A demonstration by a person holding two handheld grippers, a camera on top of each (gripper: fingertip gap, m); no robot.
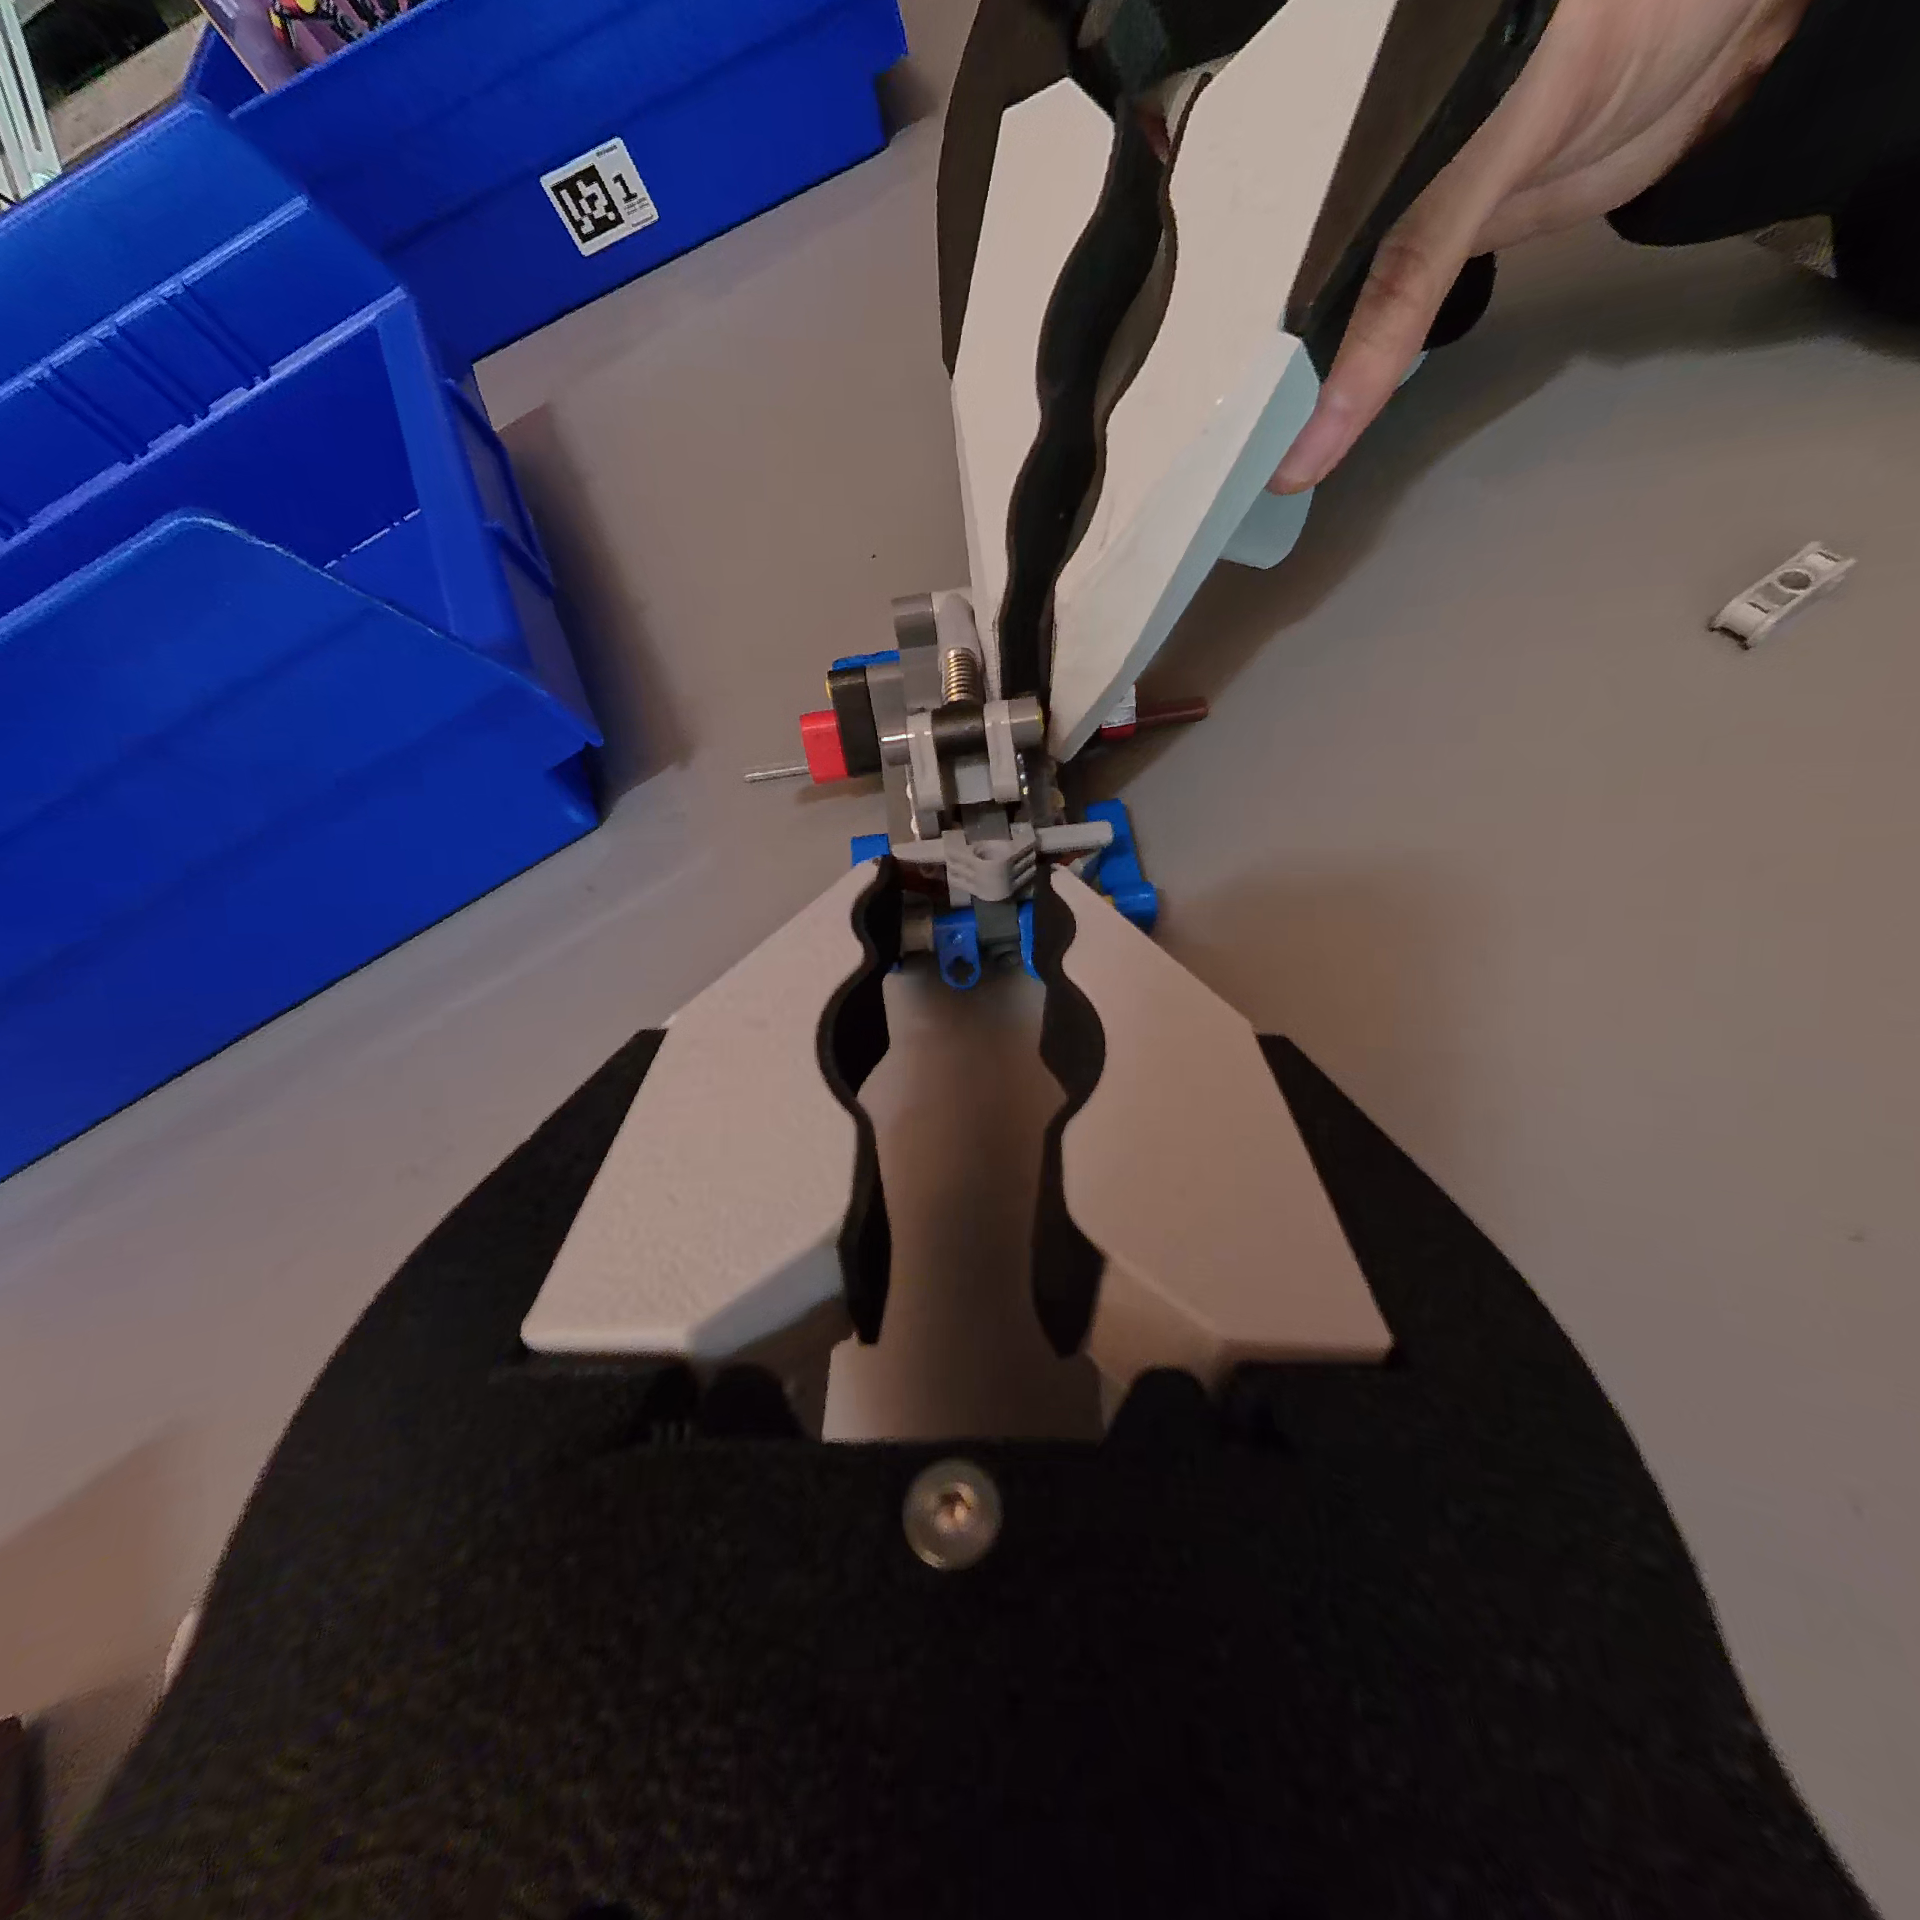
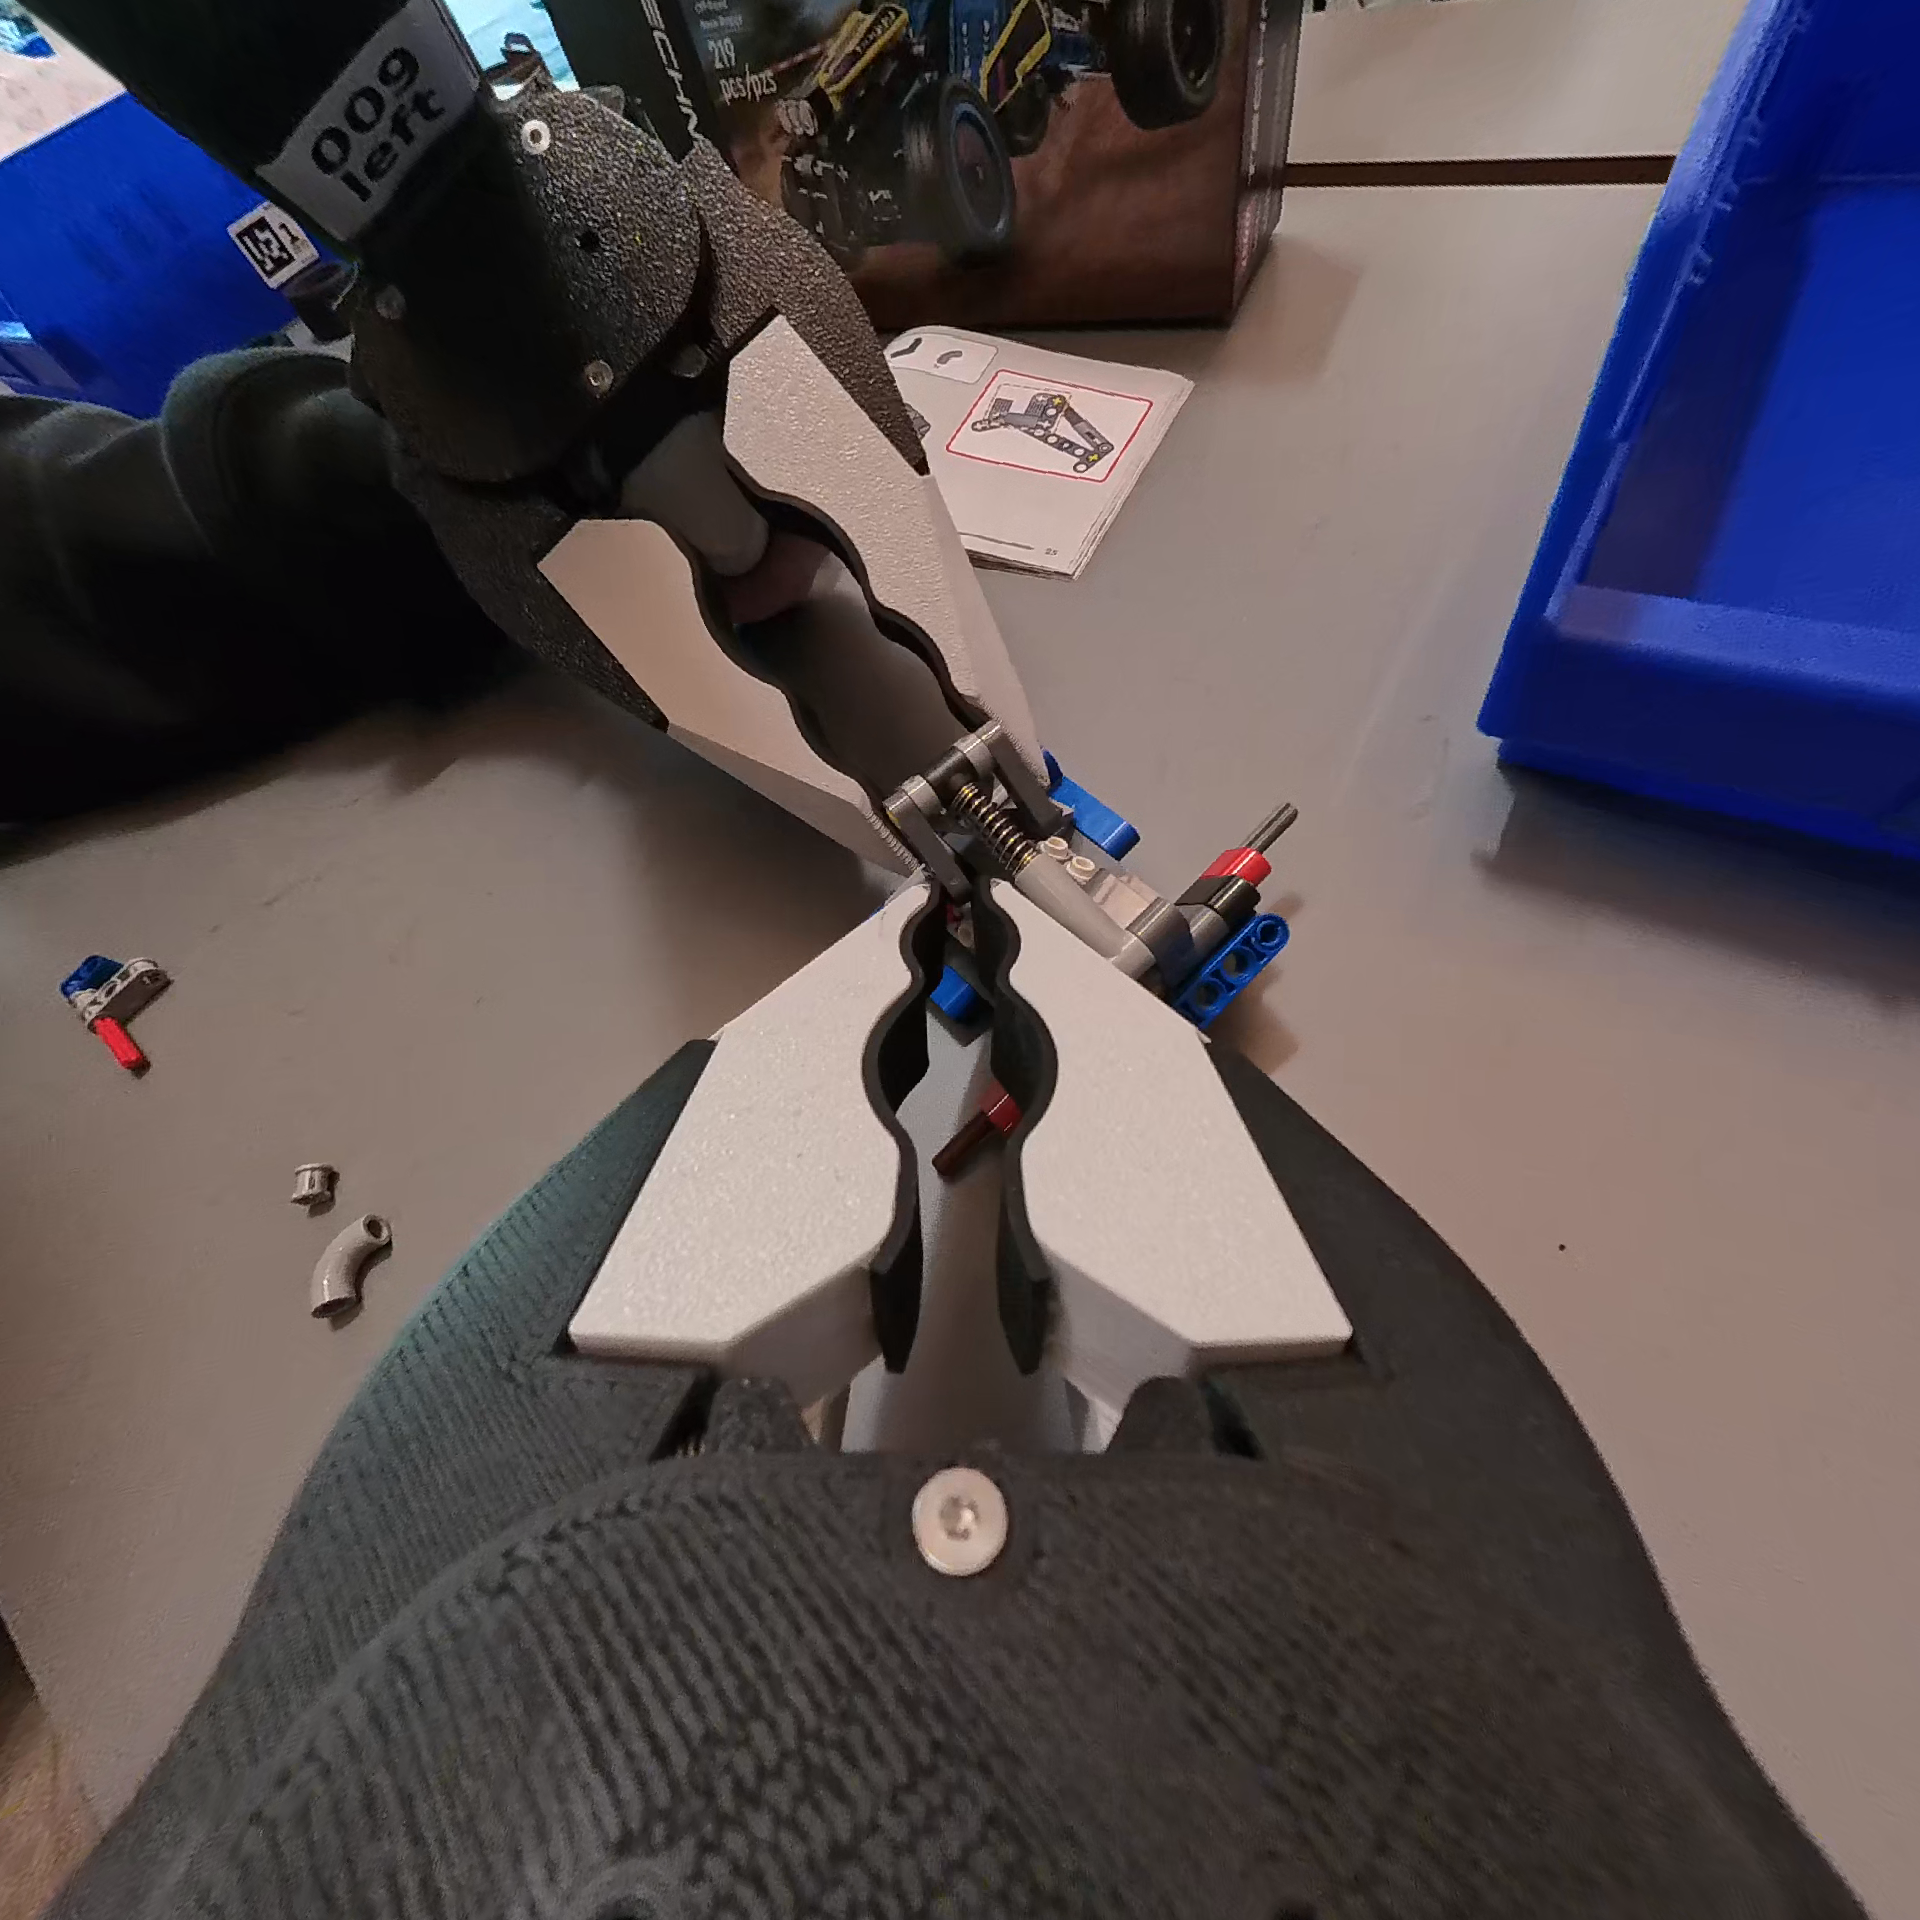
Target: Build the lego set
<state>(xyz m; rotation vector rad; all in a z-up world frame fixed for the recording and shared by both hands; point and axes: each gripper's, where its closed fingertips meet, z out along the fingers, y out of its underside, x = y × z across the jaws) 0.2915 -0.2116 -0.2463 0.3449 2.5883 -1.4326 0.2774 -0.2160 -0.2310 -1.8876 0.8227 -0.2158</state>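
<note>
Brick assembly (image 1: 961, 790) clamped between both tools (fingertips meeting).

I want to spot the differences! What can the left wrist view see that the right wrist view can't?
Only the left wrist view shows a person's hand and a lone white curved piece on the table.

Only the right wrist view shows the toy box, the instruction booklet and small loose parts.

Both show the brick model, with the left hand-held gripper closed on it and the right hand-held gripper shut on one thin part, plus blue bins.
</note>
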